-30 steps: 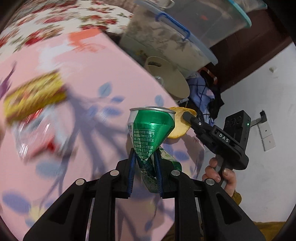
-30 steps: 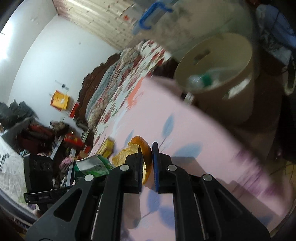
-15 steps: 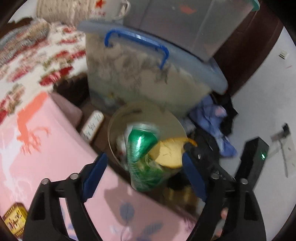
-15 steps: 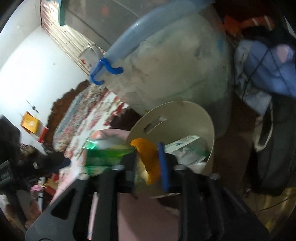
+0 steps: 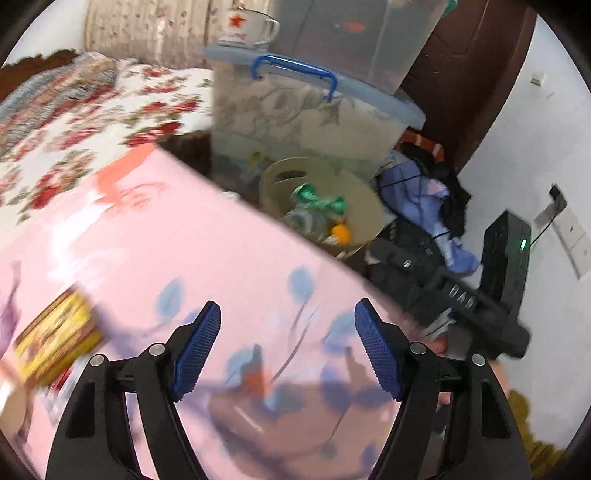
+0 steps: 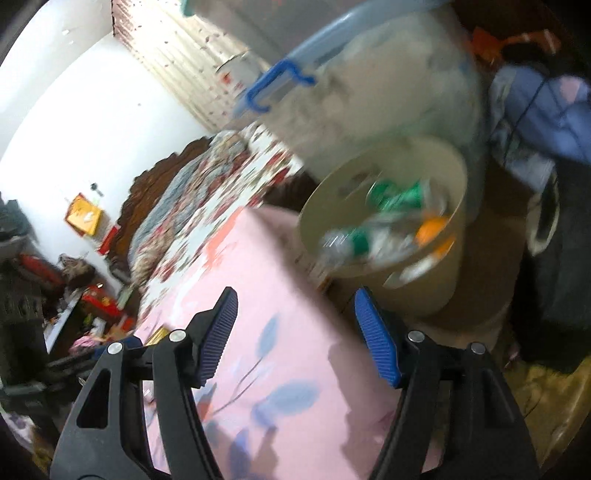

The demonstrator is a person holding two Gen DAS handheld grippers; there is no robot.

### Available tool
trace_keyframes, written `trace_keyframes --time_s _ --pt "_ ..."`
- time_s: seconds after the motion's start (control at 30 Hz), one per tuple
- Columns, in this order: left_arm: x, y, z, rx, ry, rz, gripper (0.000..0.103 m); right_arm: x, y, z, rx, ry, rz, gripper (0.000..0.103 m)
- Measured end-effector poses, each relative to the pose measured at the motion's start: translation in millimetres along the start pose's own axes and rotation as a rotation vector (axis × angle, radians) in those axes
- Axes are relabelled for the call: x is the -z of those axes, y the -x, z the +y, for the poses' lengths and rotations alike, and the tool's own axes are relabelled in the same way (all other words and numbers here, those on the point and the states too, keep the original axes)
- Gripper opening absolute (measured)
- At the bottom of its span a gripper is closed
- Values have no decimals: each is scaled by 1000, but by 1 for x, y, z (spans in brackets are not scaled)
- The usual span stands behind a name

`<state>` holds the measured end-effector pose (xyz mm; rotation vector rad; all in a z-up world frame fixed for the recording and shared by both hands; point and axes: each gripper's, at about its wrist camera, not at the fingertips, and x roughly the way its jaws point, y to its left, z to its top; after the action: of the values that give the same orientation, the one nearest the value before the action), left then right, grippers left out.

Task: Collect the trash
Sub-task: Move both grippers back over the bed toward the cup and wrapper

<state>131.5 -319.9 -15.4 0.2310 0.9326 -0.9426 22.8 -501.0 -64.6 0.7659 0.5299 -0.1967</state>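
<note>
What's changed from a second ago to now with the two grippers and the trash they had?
Both let go: the crushed green can left the left gripper, the orange peel left the right gripper, and both now lie in the beige bin. Jaws have just been opening, nothing between them. The yellow packet stays on the pink cloth.

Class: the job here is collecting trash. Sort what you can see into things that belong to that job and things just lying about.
Belongs to the job:
beige bin
crushed green can
orange peel
yellow wrapper
left gripper
right gripper

Just lying about:
storage box
mug
blue clothes
floral bedspread
</note>
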Motion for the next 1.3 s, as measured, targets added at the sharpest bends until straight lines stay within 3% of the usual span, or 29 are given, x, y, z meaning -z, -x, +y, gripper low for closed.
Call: trace_keyframes --time_s 0.2,0.47,0.87,1.07,1.3 --pt "62 47 31 -139 34 -48 71 44 -10 47 -75 44 97 68" --pt "110 101 82 -286 133 -102 72 85 -29 115 -123 157 207 68" --pt "165 160 140 -347 280 -150 72 129 -61 191 -147 297 325 68" --pt "199 194 182 -376 419 -173 72 147 -72 213 -166 348 372 67" --pt "203 194 210 -427 484 -149 72 161 -78 222 -171 370 407 67"
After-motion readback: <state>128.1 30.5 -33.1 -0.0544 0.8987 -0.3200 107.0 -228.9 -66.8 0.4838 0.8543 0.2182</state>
